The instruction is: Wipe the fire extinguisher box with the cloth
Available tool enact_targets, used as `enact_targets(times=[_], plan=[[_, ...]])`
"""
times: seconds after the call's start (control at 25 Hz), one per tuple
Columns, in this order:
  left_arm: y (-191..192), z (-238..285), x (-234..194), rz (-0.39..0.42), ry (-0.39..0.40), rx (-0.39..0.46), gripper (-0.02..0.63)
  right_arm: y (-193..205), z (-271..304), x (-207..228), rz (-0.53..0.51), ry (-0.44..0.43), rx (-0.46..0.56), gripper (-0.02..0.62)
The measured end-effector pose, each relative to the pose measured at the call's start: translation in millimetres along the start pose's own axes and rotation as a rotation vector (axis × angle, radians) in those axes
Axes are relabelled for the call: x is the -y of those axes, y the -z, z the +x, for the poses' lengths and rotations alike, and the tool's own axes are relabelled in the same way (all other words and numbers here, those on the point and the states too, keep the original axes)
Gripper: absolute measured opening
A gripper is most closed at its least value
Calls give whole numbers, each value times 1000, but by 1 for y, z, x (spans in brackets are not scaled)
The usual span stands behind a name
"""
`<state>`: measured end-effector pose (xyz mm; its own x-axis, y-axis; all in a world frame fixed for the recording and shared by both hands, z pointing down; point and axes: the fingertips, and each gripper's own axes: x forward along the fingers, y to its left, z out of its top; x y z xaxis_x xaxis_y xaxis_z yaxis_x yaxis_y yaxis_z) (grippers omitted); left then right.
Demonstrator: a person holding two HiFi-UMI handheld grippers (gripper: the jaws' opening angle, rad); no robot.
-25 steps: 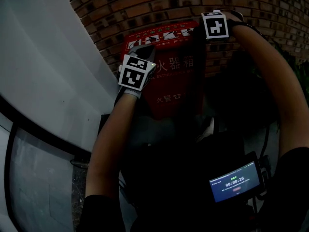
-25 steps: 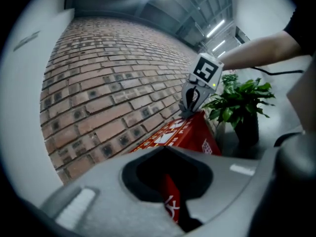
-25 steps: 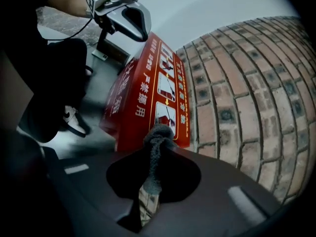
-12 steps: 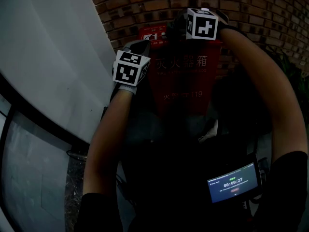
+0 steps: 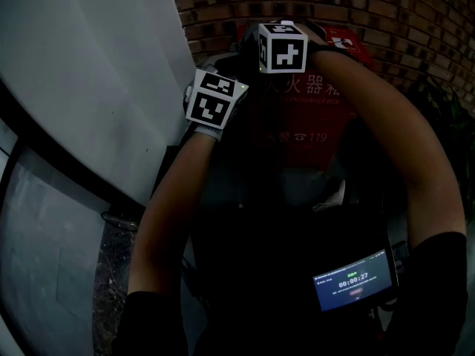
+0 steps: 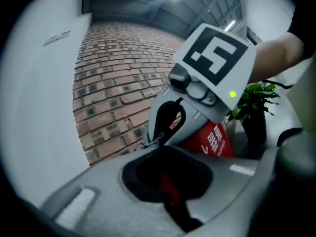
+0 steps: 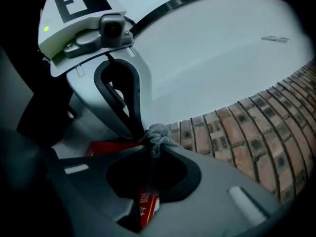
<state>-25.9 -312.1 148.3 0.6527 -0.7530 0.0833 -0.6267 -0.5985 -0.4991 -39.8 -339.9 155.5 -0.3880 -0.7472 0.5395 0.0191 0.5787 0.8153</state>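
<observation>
The right gripper (image 7: 152, 144) has its jaws closed on a knot of grey cloth (image 7: 158, 134). The left gripper (image 6: 148, 143) has its jaws drawn together, tips against that cloth; whether they pinch it is unclear. The red fire extinguisher box (image 5: 315, 113) stands upper right of the head view, against the brick wall (image 5: 386, 6)

I see the fire extinguisher box (image 5: 319, 113) against the brick wall (image 5: 401, 13), a wall panel (image 5: 89, 65) to its left and a plant (image 6: 252, 95) to its right. The left hand-held gripper (image 6: 148, 143) and right hand-held gripper (image 7: 154, 138) meet before the box's upper left, with the cloth (image 7: 158, 131) at their tips.
</observation>
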Motion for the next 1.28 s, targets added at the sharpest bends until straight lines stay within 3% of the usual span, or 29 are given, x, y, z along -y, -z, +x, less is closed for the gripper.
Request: enact_targets(times=[0.16, 0.48, 0.88, 1.28], plan=[[-4, 9, 7, 41, 3, 21, 3, 15, -5, 1, 45, -39, -31, 28], [-13, 32, 40, 12, 31, 33, 3, 77, -40, -12, 112, -51, -106, 28], [-44, 57, 119, -6, 141, 76, 3, 180, -112, -35, 176, -19, -256, 28], [-54, 55, 152, -7, 178, 90, 3, 259, -165, -54, 276, 33, -362, 28]])
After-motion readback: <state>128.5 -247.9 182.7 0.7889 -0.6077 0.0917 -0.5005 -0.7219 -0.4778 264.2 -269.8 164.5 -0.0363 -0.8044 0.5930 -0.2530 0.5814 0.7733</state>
